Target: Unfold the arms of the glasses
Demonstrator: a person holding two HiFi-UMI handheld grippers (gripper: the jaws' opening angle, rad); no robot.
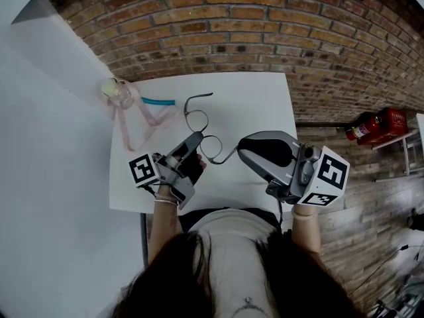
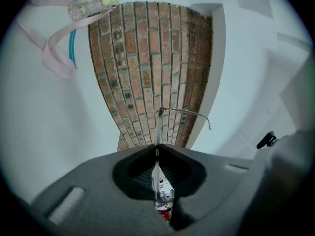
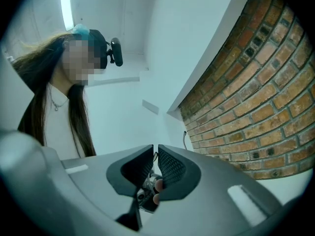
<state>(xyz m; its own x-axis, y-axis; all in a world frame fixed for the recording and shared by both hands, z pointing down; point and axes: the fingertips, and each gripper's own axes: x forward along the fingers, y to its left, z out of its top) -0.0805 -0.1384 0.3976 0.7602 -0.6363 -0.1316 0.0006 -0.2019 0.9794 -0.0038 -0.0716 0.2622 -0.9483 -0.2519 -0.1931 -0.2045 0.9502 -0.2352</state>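
The thin wire glasses (image 1: 199,121) are held just above the white table (image 1: 258,98). My left gripper (image 1: 198,138) is shut on the rim between the two lenses. In the left gripper view the rim (image 2: 158,134) runs edge-on out of the shut jaws (image 2: 157,149), and one arm (image 2: 189,113) sticks out to the right. That far arm (image 1: 199,96) stands unfolded. My right gripper (image 1: 240,150) is shut on the near arm (image 1: 228,156), which stretches away from the lens. A thin wire shows between the nearly touching pads (image 3: 165,163) of the right gripper (image 3: 153,154).
A small clear bottle (image 1: 117,90) with a pink strap (image 1: 142,121) lies at the table's far left corner, a teal stick (image 1: 158,101) beside it. A brick wall (image 1: 265,25) runs behind. A red object (image 1: 374,124) stands on the floor to the right.
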